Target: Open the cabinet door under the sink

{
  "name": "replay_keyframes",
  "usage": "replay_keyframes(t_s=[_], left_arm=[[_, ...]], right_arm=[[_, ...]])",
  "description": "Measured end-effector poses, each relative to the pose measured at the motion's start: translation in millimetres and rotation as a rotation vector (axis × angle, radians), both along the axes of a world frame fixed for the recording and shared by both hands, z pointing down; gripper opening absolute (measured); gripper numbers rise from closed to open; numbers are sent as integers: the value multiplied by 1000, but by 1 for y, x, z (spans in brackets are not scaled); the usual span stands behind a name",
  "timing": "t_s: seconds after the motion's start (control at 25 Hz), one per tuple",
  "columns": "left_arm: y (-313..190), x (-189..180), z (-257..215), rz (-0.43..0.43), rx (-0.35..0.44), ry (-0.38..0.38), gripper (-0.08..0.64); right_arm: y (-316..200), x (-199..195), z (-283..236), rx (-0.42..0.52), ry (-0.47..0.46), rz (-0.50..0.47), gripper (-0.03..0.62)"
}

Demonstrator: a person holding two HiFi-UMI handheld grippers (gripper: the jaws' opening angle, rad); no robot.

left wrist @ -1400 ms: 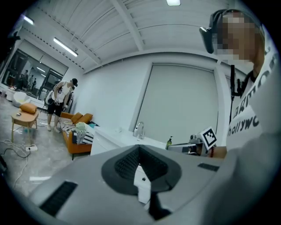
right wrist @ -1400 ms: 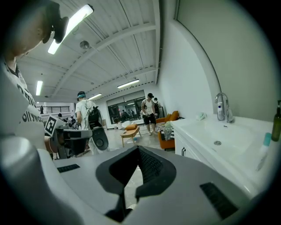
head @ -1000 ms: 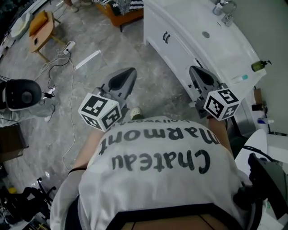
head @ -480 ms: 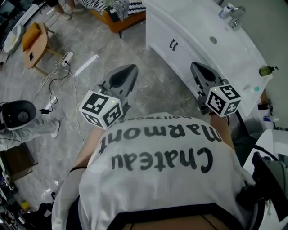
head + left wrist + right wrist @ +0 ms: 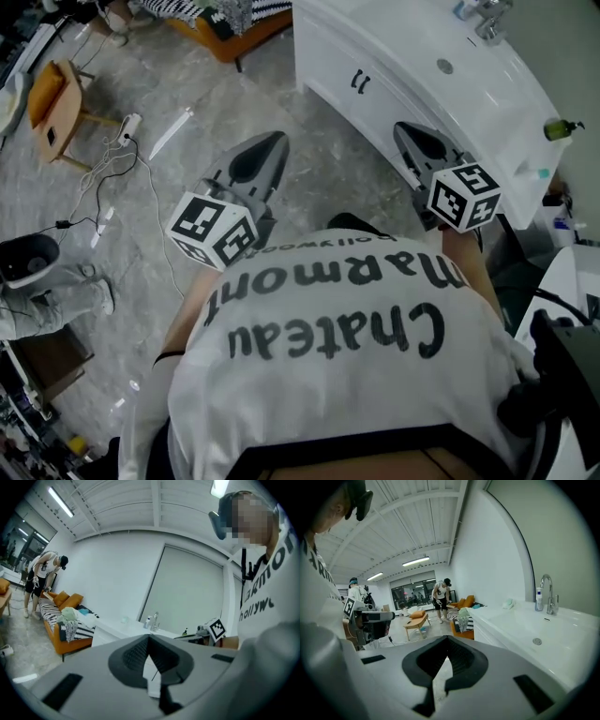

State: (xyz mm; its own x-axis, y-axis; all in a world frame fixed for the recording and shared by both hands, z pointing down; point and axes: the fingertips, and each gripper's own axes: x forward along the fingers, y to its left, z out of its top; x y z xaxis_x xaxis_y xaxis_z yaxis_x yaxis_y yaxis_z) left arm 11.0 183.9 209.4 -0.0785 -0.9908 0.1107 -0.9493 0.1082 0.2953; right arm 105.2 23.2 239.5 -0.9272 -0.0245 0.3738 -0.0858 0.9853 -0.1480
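1. Cabinet door (image 5: 342,66), head view: it is the white front below the sink (image 5: 441,61) at the upper right of the frame, shut, with 2 small dark handles (image 5: 359,82) close together. The left gripper (image 5: 274,141) hangs over the grey floor (image 5: 187,187) left of centre. The right gripper (image 5: 403,129) sits right of centre, by the cabinet's nearer end. Neither touches the handles.
2. Left gripper view: its fingers (image 5: 133,653) are pressed together with nothing between them. The white cabinet (image 5: 103,637) stands beyond the tips at centre left, next to an orange sofa (image 5: 70,634).
3. Right gripper view: the fingers (image 5: 461,660) are likewise closed and empty. The basin and tap (image 5: 546,592) lie to the right, and the cabinet front (image 5: 485,633) runs away at centre right, well below the line of the tips.
4. Step in hand, as I judge it: the approach, with no grasp begun and the door not yet moved.
5. The next move calls for lowering 1 gripper, probably the right as it is nearer, to handle height. Its fingers must part, close around a handle and pull outward along the door's swing.
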Motion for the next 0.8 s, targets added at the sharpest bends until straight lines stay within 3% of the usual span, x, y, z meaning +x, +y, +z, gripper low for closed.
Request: replay_keyframes(t_s=[0.16, 0.4, 0.64, 0.8], left_arm=[[-7, -11, 10, 22, -21, 44, 9], [-27, -22, 14, 72, -55, -15, 9], [-46, -55, 21, 90, -74, -30, 9], [-52, -111, 13, 7, -108, -89, 9]], right_arm=[[-11, -3, 9, -11, 22, 36, 6], [-33, -22, 24, -108, 3, 73, 5], [-59, -72, 28, -56, 1, 42, 6], [-81, -105, 28, -47, 4, 35, 5]])
